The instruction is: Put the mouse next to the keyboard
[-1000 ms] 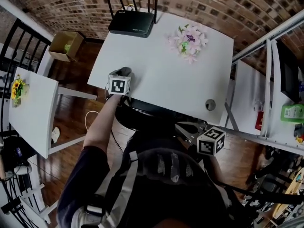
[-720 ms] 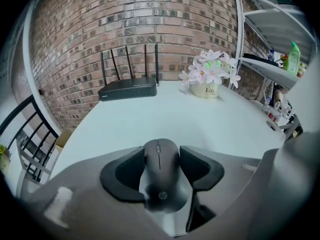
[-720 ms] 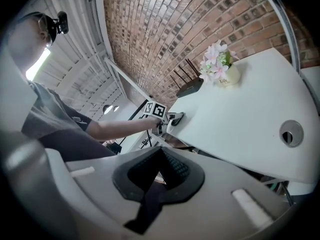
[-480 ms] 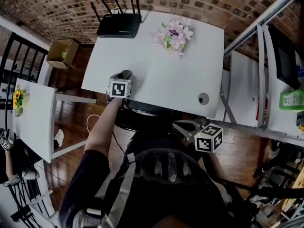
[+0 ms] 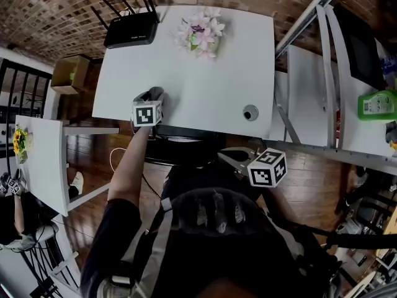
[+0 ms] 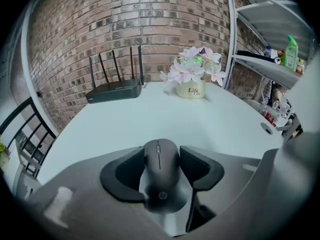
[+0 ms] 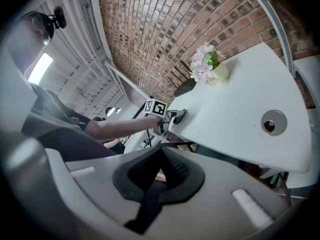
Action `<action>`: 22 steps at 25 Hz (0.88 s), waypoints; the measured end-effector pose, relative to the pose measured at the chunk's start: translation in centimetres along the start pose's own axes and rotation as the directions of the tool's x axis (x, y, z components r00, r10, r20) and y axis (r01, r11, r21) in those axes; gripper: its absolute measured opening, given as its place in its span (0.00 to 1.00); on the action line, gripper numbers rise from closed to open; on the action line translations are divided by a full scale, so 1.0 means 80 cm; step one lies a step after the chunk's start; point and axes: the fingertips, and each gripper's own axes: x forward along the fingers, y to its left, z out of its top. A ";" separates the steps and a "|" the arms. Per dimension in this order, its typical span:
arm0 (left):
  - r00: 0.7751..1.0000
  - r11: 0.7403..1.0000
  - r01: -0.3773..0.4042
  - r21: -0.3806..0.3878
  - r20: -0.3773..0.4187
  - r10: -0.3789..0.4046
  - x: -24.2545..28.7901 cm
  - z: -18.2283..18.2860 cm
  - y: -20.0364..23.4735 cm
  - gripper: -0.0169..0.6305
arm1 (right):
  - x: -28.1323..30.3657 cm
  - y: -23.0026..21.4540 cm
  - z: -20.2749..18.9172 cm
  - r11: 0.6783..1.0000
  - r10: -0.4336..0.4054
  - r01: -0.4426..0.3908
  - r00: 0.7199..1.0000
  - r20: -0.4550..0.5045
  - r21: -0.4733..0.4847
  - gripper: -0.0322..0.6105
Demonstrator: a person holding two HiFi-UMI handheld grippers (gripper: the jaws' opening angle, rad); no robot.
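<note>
Head view: the left gripper (image 5: 152,98) is over the near edge of the smooth white rectangular table (image 5: 205,85) and carries the dark matte oval mouse (image 5: 159,92). Whether the mouse touches the top cannot be told. The right gripper (image 5: 228,156) is off the table, by the person's body. A flat black router with four antennas (image 5: 131,28) stands at the far edge.

Left gripper view: curved dark rubbery pads (image 6: 122,171) press both flanks of the mouse.

Right gripper view: pad tips meet, with nothing clamped between them.

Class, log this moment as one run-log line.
left gripper: gripping mouse at table edge | right gripper: shut, empty | keyboard: unseen
</note>
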 end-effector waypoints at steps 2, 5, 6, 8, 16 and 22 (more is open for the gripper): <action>1.000 1.000 0.007 -0.003 0.003 -0.007 0.001 0.002 -0.012 0.37 | -0.007 -0.002 -0.003 1.000 0.002 -0.002 1.000 -0.005 0.000 0.05; 1.000 1.000 0.018 0.000 0.005 -0.018 0.002 0.004 -0.030 0.37 | -0.013 -0.004 -0.005 1.000 0.005 -0.005 1.000 -0.011 -0.007 0.05; 1.000 1.000 0.022 0.006 0.006 -0.022 0.003 0.005 -0.037 0.37 | -0.014 -0.005 -0.005 1.000 0.006 -0.006 1.000 -0.013 -0.010 0.05; 0.999 0.999 0.030 0.025 0.010 -0.030 0.005 0.006 -0.051 0.37 | -0.016 -0.006 -0.005 1.000 0.008 -0.009 1.000 -0.020 -0.014 0.05; 0.996 0.995 0.082 0.060 0.020 -0.084 0.009 0.011 -0.103 0.37 | -0.025 -0.008 -0.009 1.000 0.012 -0.012 1.000 -0.028 -0.021 0.06; 0.996 0.993 0.084 0.089 0.016 -0.085 0.011 0.013 -0.123 0.37 | -0.030 -0.010 -0.014 1.000 0.008 -0.008 1.000 -0.030 -0.012 0.05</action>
